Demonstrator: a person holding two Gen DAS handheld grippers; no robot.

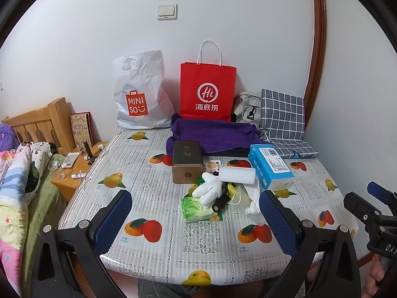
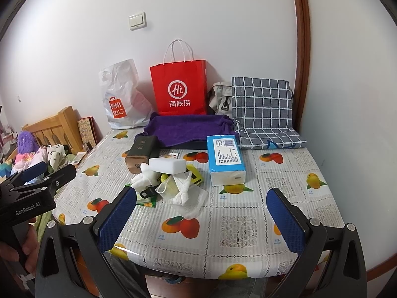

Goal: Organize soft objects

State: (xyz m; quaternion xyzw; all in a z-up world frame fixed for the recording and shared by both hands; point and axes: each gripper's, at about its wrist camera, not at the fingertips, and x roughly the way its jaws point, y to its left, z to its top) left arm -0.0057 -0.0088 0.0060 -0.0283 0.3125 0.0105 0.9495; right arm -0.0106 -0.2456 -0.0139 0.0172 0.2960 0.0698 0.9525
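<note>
I hold both claws back at the near edge of the worktop (image 1: 153, 186), so I judge I am at the very start: choosing what to pick first. My left claw (image 1: 196, 218) is spread wide and carries nothing; my right claw (image 2: 202, 219) is likewise released and bare. The soft things lie heaped mid-worktop: a white glove (image 1: 208, 188), a white sponge block (image 1: 238, 175) resting on the heap, a crumpled tissue (image 2: 187, 198) and a green tissue pack (image 1: 196, 211). Just beside them stand a brown tin (image 1: 186, 161) and a blue tissue pack (image 1: 270, 166); a purple towel (image 1: 213, 136) lies behind. Next, I think, one claw should reach forward and close on the sponge block, since it sits on top.
</note>
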